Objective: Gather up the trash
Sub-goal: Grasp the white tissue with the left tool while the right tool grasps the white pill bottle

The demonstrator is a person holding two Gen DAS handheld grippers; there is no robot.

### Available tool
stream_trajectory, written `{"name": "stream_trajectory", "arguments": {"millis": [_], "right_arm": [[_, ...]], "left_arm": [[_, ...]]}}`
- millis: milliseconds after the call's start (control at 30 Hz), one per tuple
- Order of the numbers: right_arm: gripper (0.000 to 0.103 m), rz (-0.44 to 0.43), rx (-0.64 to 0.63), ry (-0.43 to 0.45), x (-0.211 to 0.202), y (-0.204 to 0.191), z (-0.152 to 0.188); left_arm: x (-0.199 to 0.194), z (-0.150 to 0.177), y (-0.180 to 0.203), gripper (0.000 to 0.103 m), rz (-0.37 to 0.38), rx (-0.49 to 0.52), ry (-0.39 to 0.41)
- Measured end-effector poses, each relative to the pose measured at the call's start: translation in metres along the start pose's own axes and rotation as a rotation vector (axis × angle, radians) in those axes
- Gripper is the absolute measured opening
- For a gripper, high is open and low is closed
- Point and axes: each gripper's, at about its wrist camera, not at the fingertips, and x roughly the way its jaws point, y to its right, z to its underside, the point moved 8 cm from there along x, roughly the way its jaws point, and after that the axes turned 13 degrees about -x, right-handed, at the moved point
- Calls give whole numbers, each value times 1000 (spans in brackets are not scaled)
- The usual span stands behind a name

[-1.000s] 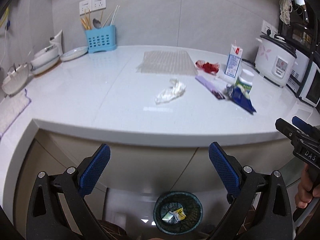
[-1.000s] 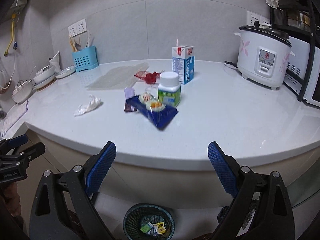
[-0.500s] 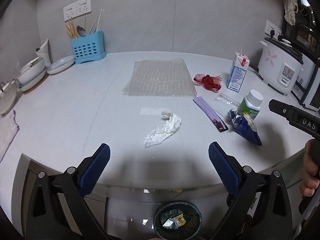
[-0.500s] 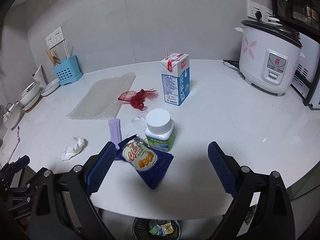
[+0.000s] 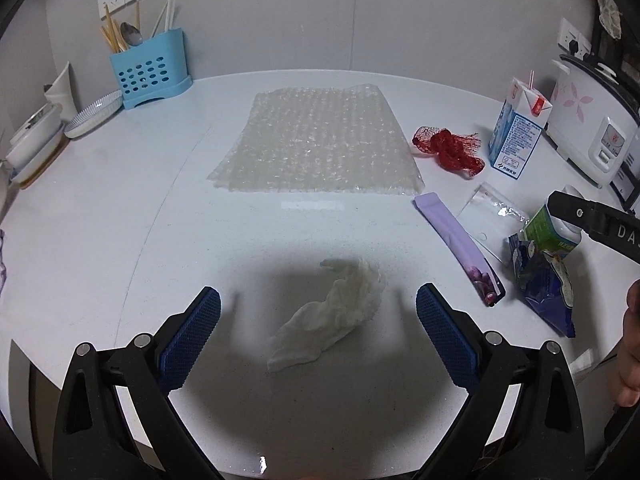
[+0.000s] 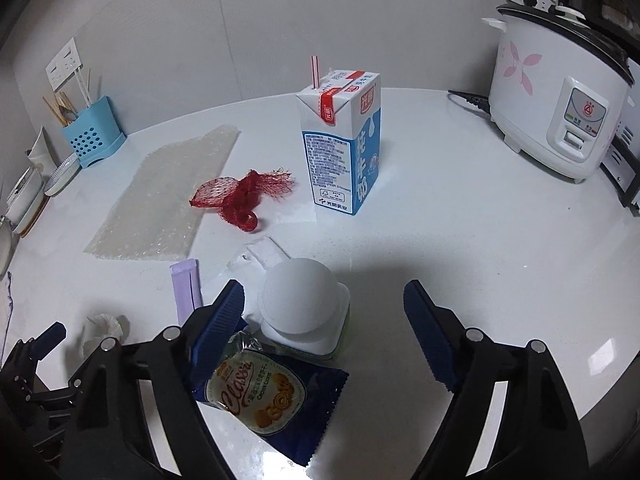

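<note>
Two claws, two targets. My left claw (image 5: pixel 318 316) hangs wide open over the white glossy counter (image 5: pixel 120 240), holding nothing, w/ the crumpled white paper tissue (image 5: pixel 330 316) lying on the counter right between the blue pads but touching neither. Its long axis runs diagonally in the left wrist view, from low-left near me up to a bunched end at upper right, so it sits skewed across the gap, not square to it. I'd judge a small wrist roll would let the pads meet it across its narrow width.

My right claw (image 6: pixel 324 320) is closing, jaws wide apart as yet and gripping nothing. Between them stands the white-capped plastic bottle with a green label (image 6: pixel 304 316), upright, cap toward the camera, nearer the left pad than the right (off-centre, so that pad would prob. touch first). Just in front lies the flat blue foil biscuit wrapper (image 6: pixel 272 400), its upper edge tucked under the left pad and against the bottle's base.

Left hand is plainly nearer the tissue; right is nearer bottle and wrapper. Further back, untouched: red mesh net (image 6: pixel 240 196), upright blue-and-white milk carton with straw (image 6: pixel 344 148), lilac sachet strip (image 5: pixel 456 240), and clear bubble-wrap sheet (image 5: pixel 320 140).
</note>
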Motion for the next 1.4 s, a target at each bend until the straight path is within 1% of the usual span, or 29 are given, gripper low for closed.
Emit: {"name": "stream_trajectory", "arguments": {"millis": [167,200,267,333,367,400,433,467,500,533,633,700,833,933,1167,1400], "right_arm": [[73,-2,6,-13,7,-4,2],[70,5,2,-14,8,-5,2],[66,15,3,-26,10,-6,2],[64,18,5,-35,12,-7,3],[60,24,0,-39,13,-8,3],[55,29,-2,-44,14,-8,3],[53,29,-4,-48,15,-8,4],[49,31,-4,-52,15,-8,4],[45,34,-4,-54,15,-8,5],[44,35,-4,-53,15,-7,5],[43,43,-4,-46,14,-5,5],[43,45,-2,-43,14,-4,5],[43,46,2,-36,12,-2,5],[42,52,4,-30,10,1,6],[42,63,13,-2,-3,9,6],[42,66,12,36,-27,10,10]], "left_arm": [[13,-1,1,89,-20,1,-24],[15,0,1,86,-24,1,-33],[19,0,0,82,-27,-2,-48],[21,1,0,75,-27,-5,-57],[21,1,0,72,-32,-6,-53],[20,1,0,67,-34,-10,-50],[20,0,0,61,-32,-14,-50],[19,0,0,57,-31,-18,-51],[18,0,1,49,-30,-18,-50],[17,0,2,45,-27,-16,-52],[16,-1,4,29,-20,-14,-52],[16,0,3,24,-19,-17,-50],[15,-1,2,18,-6,-19,-50],[13,-2,1,16,3,-18,-45],[1,-4,3,16,6,-7,-21],[-22,-4,3,16,9,-14,11]]}}
